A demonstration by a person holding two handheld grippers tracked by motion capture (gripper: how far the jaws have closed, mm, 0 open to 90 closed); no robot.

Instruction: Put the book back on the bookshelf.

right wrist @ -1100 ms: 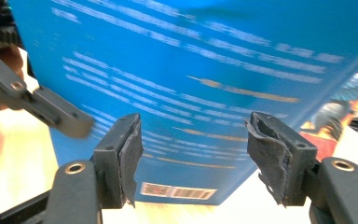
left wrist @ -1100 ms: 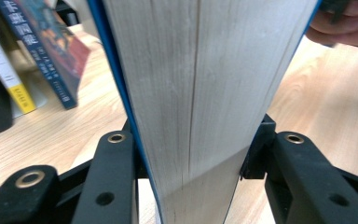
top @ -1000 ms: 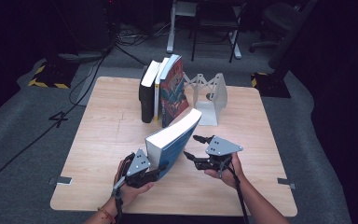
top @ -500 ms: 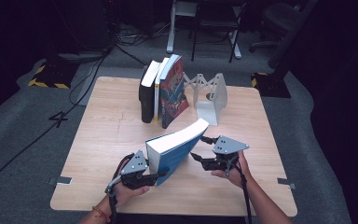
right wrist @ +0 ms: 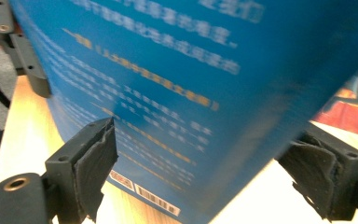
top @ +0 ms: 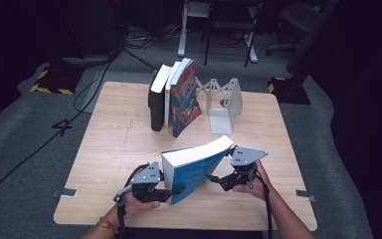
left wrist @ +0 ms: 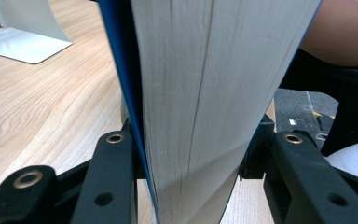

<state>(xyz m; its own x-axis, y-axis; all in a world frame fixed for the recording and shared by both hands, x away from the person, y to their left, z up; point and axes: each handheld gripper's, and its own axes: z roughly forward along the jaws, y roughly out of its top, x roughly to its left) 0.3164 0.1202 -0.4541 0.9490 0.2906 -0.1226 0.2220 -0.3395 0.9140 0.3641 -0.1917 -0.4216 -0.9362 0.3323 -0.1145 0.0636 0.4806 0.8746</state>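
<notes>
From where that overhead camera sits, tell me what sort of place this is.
Probably a lab or studio set up for recording. A wooden table stands alone on grey carpet, with cables trailing over the floor, yellow-and-black hazard tape and office chair legs in the dark behind it.

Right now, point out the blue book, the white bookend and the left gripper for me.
blue book [top: 195, 175]: high view, on its blue cover.
white bookend [top: 224, 105]: high view, on its upright plate.
left gripper [top: 171, 189]: high view, midway between its fingertips at the book's lower edge.
</notes>
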